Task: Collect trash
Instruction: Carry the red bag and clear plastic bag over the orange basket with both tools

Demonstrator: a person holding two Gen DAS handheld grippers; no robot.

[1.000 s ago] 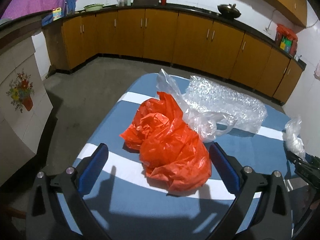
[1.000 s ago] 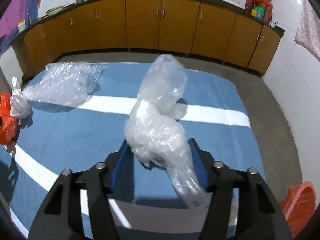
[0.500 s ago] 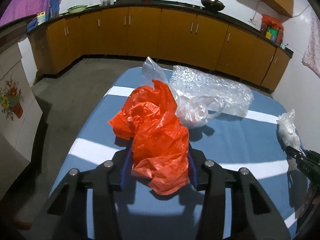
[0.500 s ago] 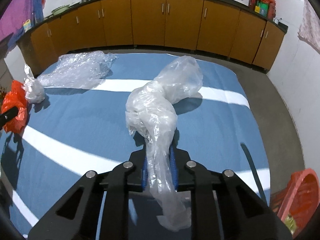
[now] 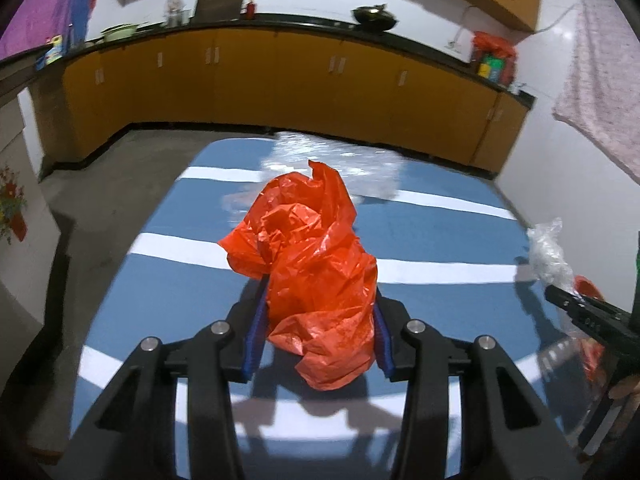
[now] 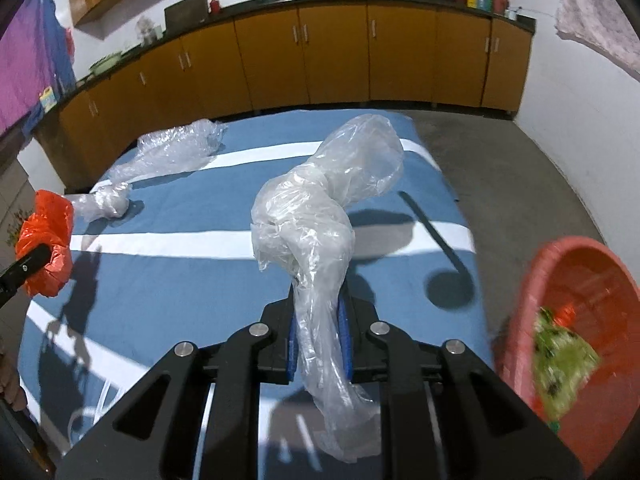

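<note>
Orange kitchen cabinets [image 6: 340,52] stood behind a blue table with white stripes [image 6: 168,280] strewn with plastic trash.

At left, the left gripper [image 5: 318,334] was clamped on a crumpled orange plastic bag [image 5: 308,264], held above the tabletop. Behind it, a knotted clear bag [image 6: 104,204] and a sheet of bubble wrap [image 6: 176,148] lay on the table. Toward the middle, the right gripper [image 6: 320,344] was closed on a long clear plastic bag [image 6: 320,216], lifted off the surface. At far right, off the table's edge, sat a red basin [image 6: 532,280] holding 1 green wrapper [image 6: 560,356].
</note>
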